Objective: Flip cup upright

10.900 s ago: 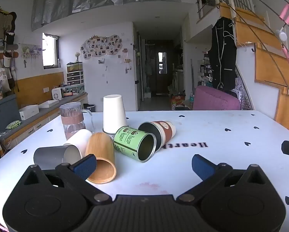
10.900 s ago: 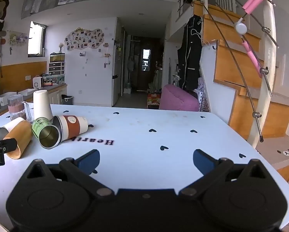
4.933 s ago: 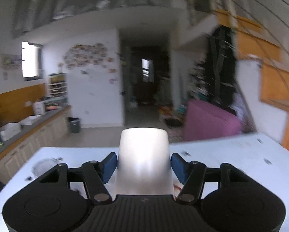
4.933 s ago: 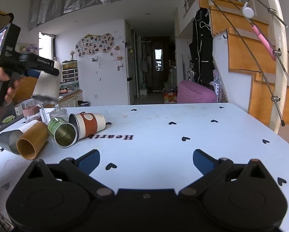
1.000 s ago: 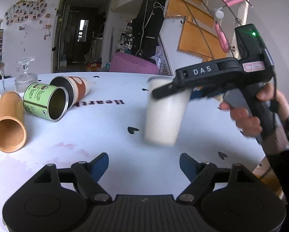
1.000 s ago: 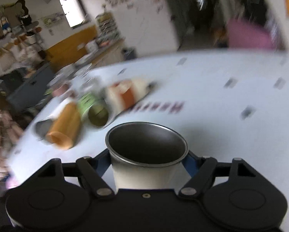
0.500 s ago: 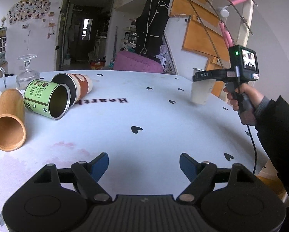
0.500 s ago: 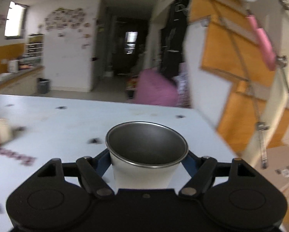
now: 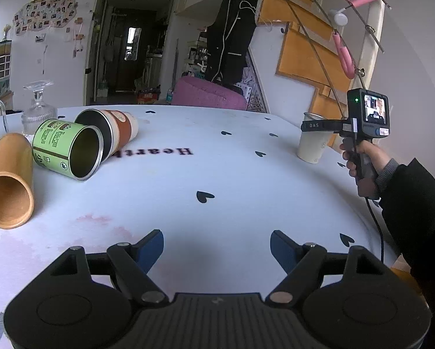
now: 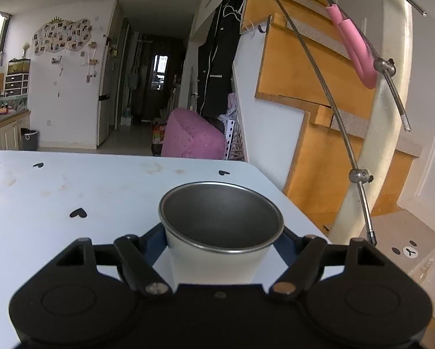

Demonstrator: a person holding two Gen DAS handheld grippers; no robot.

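Observation:
The white cup (image 10: 217, 261) with a dark metal inside stands mouth up between my right gripper's (image 10: 221, 248) blue pads, which are closed against its sides. In the left wrist view the same cup (image 9: 312, 147) stands upright on the white table (image 9: 217, 180) near its far right edge, with the right gripper (image 9: 319, 125) around its rim. My left gripper (image 9: 217, 248) is open and empty, low over the near part of the table.
On the left lie a bamboo cup (image 9: 9, 183), a green can (image 9: 67, 152) and a brown-banded paper cup (image 9: 112, 133), all on their sides. An upturned glass goblet (image 9: 38, 107) stands behind them. The table's right edge (image 10: 293, 203) is close to the cup.
The right gripper carried the upright cup to the table's far right and lowered it onto the surface. The left gripper stayed open and still.

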